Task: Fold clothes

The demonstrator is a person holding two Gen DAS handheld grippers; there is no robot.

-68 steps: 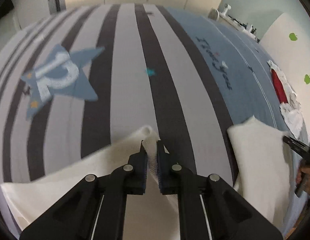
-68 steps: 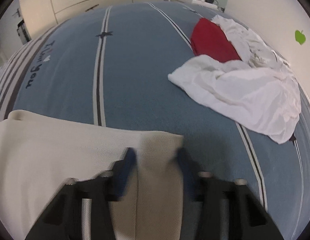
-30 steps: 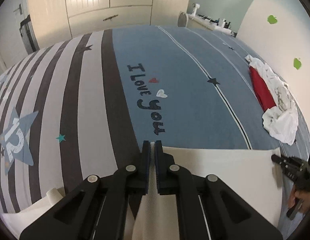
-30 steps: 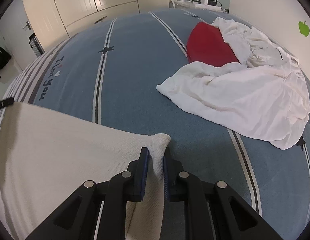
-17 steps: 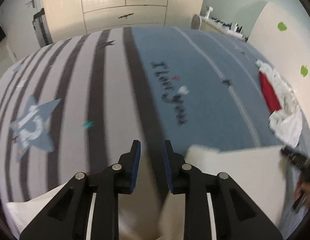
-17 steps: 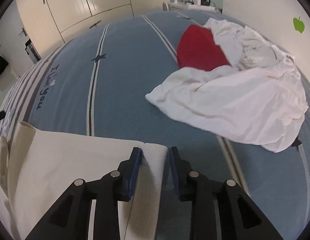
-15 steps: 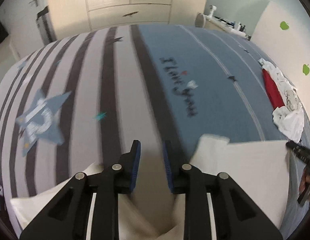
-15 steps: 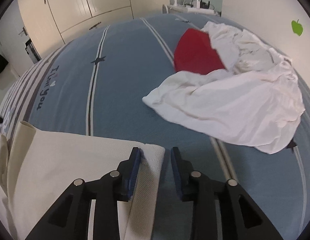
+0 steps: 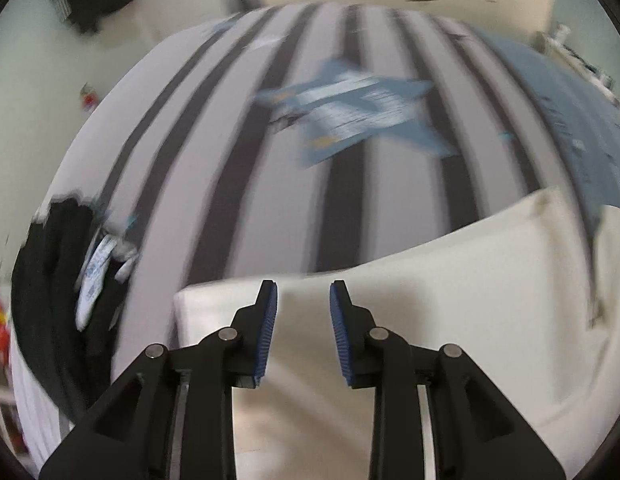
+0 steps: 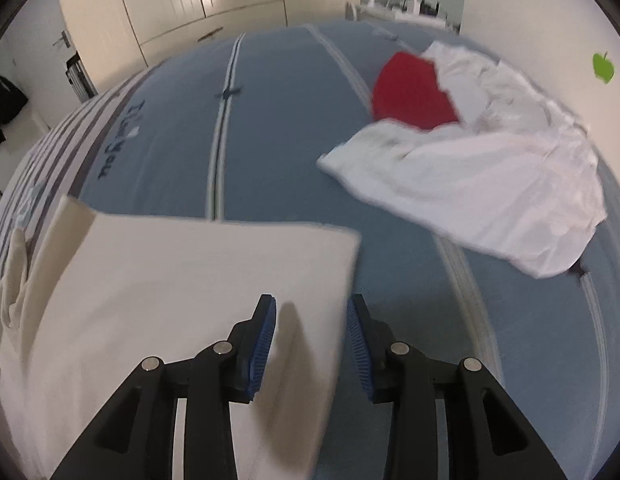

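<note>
Your cream knit garment [image 10: 182, 280] lies part-folded on the striped bedspread [image 10: 278, 128]; both the left gripper [image 9: 302, 312] and right gripper [image 10: 312, 332] are opening, gripping nothing (the white and red pile [image 10: 490, 168] waits unfolded).

On the blue part of the striped cotton bedspread [image 10: 294, 128], at about ten o'clock in the right wrist view, dark handwritten lettering [image 10: 120, 140] runs lengthwise; it is smeared, and only the last word, "you", can be made out. In the left wrist view a blue fabric star [image 9: 358, 114] at twelve o'clock bears a white figure too blurred to read.
</note>
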